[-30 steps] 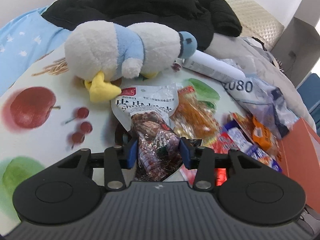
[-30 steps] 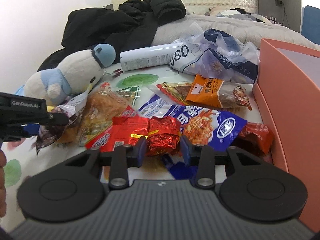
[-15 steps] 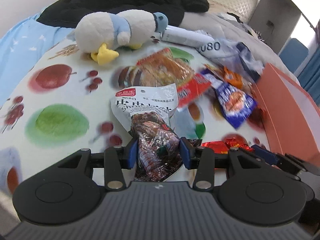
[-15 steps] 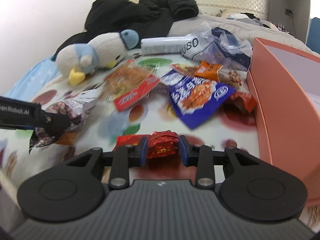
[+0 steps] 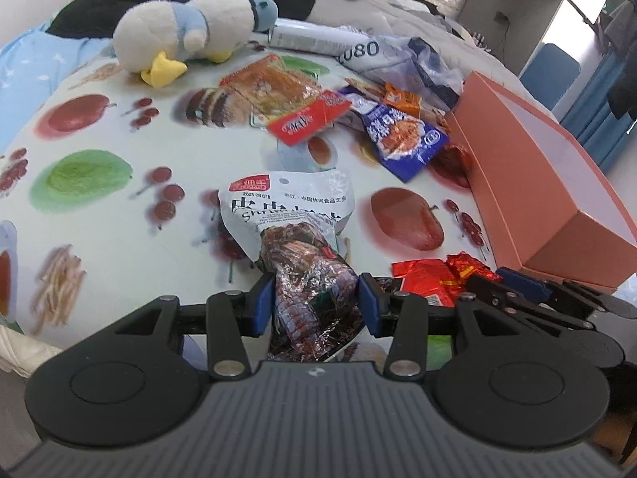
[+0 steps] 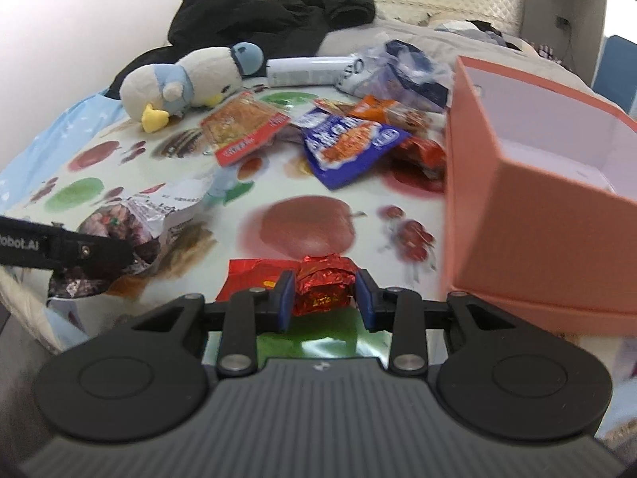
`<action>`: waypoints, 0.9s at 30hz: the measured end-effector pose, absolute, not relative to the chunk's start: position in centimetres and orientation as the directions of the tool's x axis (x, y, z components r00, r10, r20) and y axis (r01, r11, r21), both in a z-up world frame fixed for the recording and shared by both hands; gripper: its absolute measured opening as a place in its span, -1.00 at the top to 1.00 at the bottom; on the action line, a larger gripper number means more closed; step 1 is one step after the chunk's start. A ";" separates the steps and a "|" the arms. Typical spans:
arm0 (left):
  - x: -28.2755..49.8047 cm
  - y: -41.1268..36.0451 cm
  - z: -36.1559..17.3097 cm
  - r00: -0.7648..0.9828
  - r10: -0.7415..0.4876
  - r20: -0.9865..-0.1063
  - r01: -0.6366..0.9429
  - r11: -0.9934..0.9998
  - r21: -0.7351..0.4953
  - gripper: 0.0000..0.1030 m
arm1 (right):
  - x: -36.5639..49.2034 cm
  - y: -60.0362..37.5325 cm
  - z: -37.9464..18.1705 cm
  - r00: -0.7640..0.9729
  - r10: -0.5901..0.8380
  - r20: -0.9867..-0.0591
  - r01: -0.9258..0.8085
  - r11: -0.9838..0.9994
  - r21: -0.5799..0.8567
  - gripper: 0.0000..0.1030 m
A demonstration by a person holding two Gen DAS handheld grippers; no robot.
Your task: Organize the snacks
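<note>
My left gripper (image 5: 316, 304) is shut on a white and clear snack bag of dark pieces (image 5: 294, 231), held above the fruit-print cloth (image 5: 99, 207). My right gripper (image 6: 324, 298) is shut on a red foil snack pack (image 6: 318, 283); that pack (image 5: 434, 277) and the right gripper's fingers (image 5: 517, 283) also show at the lower right of the left wrist view. The left gripper's finger (image 6: 67, 249) and its bag (image 6: 131, 223) show at the left of the right wrist view. An open salmon box (image 6: 537, 199) stands just right of the right gripper.
Further back lie a blue snack bag (image 6: 346, 143), a red-edged clear bag (image 6: 243, 127), an orange pack (image 6: 382, 109) and a red pack (image 6: 422, 151) beside the box. A plush penguin (image 6: 187, 79), a white tube (image 6: 306, 69), a plastic bag (image 6: 398, 67) and black clothes (image 6: 278, 12) lie behind.
Both grippers have pulled back toward me from the snack pile, each carrying its pack. The salmon box now stands close on the right.
</note>
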State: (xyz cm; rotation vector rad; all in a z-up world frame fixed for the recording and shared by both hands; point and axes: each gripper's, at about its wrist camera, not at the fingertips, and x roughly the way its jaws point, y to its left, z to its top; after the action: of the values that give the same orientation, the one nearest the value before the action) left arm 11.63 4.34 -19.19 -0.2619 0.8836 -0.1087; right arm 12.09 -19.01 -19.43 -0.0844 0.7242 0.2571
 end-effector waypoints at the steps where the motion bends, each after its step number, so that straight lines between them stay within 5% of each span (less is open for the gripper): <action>1: 11.6 4.3 -19.2 0.628 -0.203 -0.751 -0.018 0.962 -0.274 -0.06 | 11.9 -19.4 -19.5 0.718 0.199 -0.666 -0.256 0.967 0.014 0.30; 6: 11.8 4.5 -19.1 0.627 -0.177 -0.759 -0.053 0.962 -0.269 -0.53 | 11.7 -20.7 -20.1 0.700 0.204 -0.685 -0.230 0.972 0.054 0.25; 7: 11.7 4.6 -19.0 0.632 -0.173 -0.756 -0.060 0.961 -0.270 -0.57 | 11.7 -20.9 -20.2 0.698 0.212 -0.684 -0.229 0.971 0.068 0.11; 10: 11.9 5.0 -18.9 0.632 -0.183 -0.753 -0.078 0.952 -0.297 -0.58 | 11.8 -21.2 -20.4 0.702 0.230 -0.674 -0.228 0.969 0.093 -0.24; 27: 15.2 4.2 -20.1 0.617 -0.206 -0.759 -0.108 0.934 -0.341 -0.52 | 13.1 -20.9 -21.1 0.692 0.246 -0.678 -0.243 0.965 0.102 -0.16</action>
State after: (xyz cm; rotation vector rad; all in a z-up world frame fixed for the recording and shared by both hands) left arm 15.18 4.21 -20.13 -0.3743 0.9092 -0.0582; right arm 13.10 -20.92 -21.07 0.0046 0.7587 0.2733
